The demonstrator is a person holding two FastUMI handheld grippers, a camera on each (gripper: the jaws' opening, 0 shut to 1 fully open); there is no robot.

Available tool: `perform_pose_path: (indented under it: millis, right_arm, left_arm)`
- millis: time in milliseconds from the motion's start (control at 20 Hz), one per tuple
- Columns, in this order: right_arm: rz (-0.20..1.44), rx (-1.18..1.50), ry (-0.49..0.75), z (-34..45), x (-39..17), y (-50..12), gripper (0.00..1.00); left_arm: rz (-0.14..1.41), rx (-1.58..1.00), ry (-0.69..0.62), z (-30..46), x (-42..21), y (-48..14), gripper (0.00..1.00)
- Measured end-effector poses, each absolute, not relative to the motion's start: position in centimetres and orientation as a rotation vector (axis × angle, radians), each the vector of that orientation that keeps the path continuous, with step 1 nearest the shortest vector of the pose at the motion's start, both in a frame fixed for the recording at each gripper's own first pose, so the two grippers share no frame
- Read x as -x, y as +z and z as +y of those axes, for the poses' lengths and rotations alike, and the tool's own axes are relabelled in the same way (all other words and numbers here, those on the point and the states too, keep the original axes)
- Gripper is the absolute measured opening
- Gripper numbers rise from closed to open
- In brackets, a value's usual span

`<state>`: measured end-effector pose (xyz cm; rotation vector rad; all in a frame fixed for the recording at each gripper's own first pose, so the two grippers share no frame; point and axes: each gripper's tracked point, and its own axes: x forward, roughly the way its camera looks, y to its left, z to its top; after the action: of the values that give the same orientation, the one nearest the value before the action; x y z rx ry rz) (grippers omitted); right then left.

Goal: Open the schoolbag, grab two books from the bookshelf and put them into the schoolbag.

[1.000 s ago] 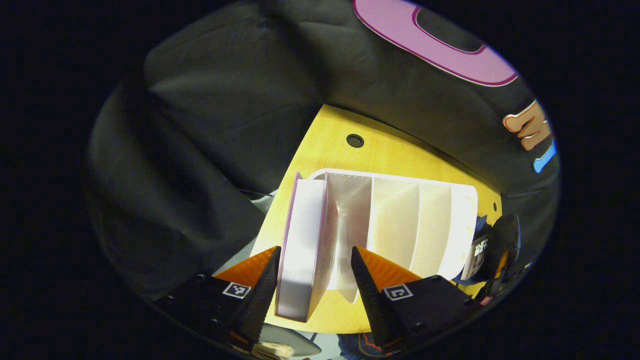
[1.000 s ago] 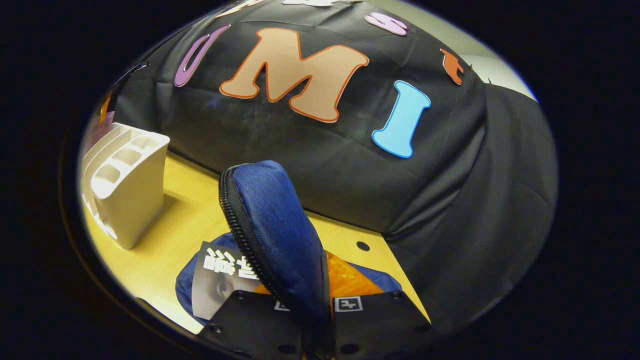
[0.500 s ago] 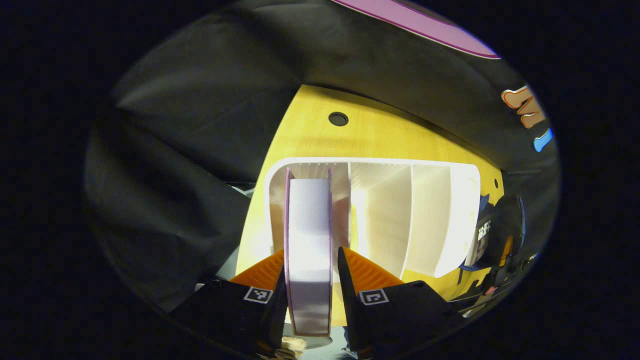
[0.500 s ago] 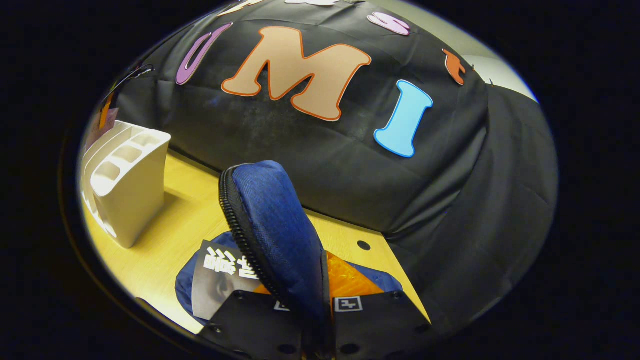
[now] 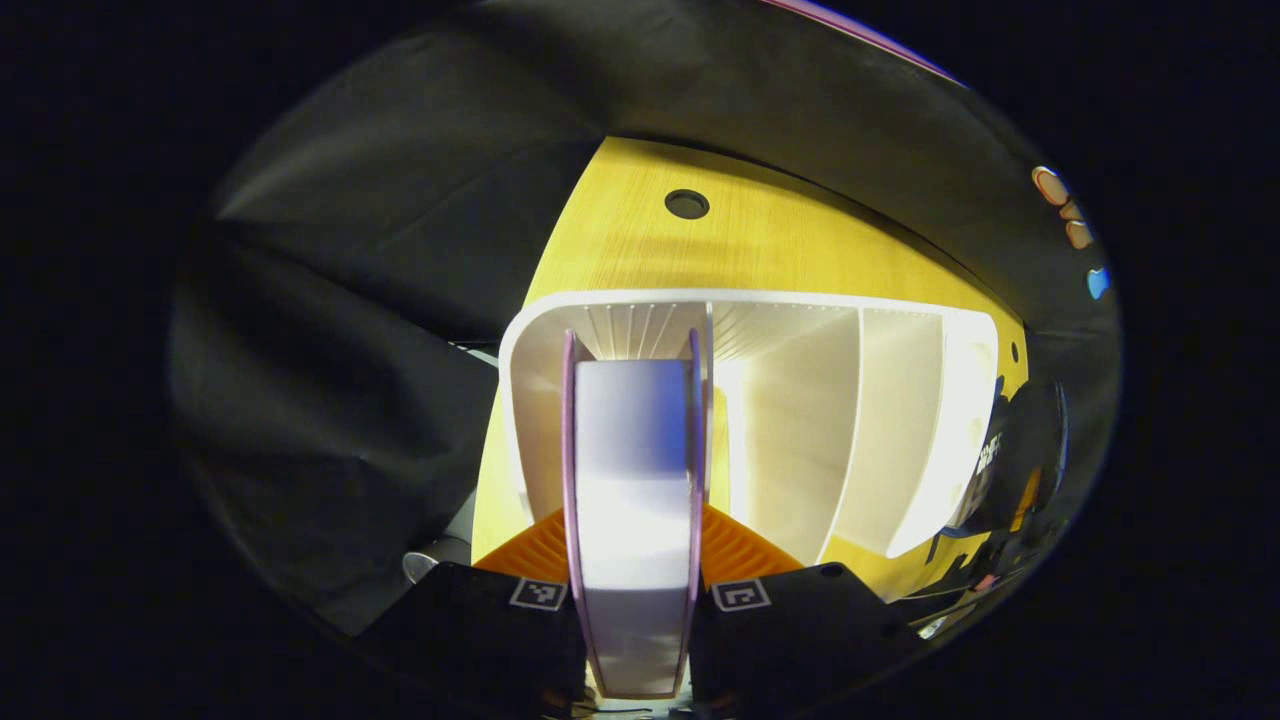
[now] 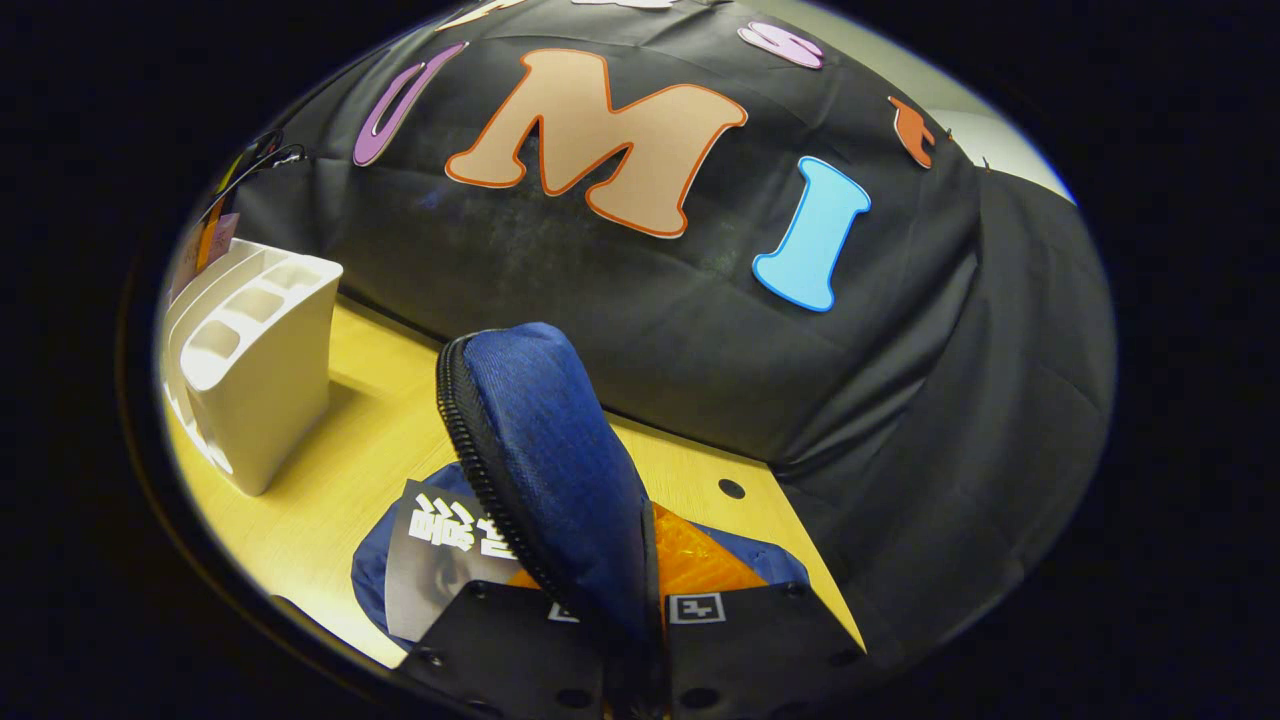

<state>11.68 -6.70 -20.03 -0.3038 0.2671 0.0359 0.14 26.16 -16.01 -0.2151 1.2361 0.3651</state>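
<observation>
L gripper (image 5: 633,545) clamps book (image 5: 633,500); R gripper (image 6: 640,600) pinches schoolbag flap (image 6: 545,450).

yellow table (image 6: 330,480), white bookshelf (image 6: 255,380), blue schoolbag (image 6: 540,460)

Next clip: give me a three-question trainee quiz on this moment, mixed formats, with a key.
1. True or false: the left tool has its fingers on either side of the book standing in the bookshelf.
2. The right tool is shut on: A) the schoolbag flap B) a book C) the bookshelf.
3. Fill in: a book already lies in the ___.

Key: 1 true; 2 A; 3 schoolbag.
</observation>
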Motion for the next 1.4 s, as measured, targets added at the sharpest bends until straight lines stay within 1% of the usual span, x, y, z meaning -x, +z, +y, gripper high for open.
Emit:
perform_pose_path:
  millis: [100, 250, 350, 550, 850, 1050, 1200, 1300, 1400]
  right_arm:
    - [0.267, 0.304, 0.039, -6.6, -11.8, -20.0, 0.07]
    - [0.266, 0.31, 0.045, -6.7, -11.7, -20.0, 0.07]
    - [0.265, 0.311, 0.048, -6.7, -11.7, -19.9, 0.07]
    - [0.263, 0.303, 0.053, -6.7, -11.6, -20.0, 0.07]
    - [0.254, 0.278, 0.052, -7.0, -11.4, -19.8, 0.07]
    - [0.244, 0.277, 0.06, -6.9, -11.4, -19.7, 0.07]
    - [0.241, 0.261, 0.063, -7.0, -11.3, -19.8, 0.07]
    - [0.235, 0.263, 0.061, -7.1, -11.3, -19.7, 0.07]
    - [0.231, 0.261, 0.058, -7.1, -11.3, -19.6, 0.07]
  left_arm:
    - [1.24, 0.24, 0.379, 26.0, 0.3, -15.7, 0.37]
    - [1.195, 0.243, 0.42, 26.3, 1.0, -13.9, 0.37]
    - [1.157, 0.228, 0.443, 25.9, 1.7, -12.1, 0.37]
    - [1.085, 0.278, 0.475, 24.1, 3.7, -8.3, 0.37]
    - [0.986, 0.293, 0.495, 22.3, 5.8, -2.7, 0.37]
    - [0.873, 0.402, 0.443, 18.7, 5.0, 1.1, 0.36]
    - [0.807, 0.394, 0.385, 16.2, 4.3, 2.9, 0.36]
    - [0.778, 0.414, 0.316, 13.1, 3.1, 3.5, 0.36]
    - [0.78, 0.441, 0.215, 9.1, 2.0, 3.6, 0.36]
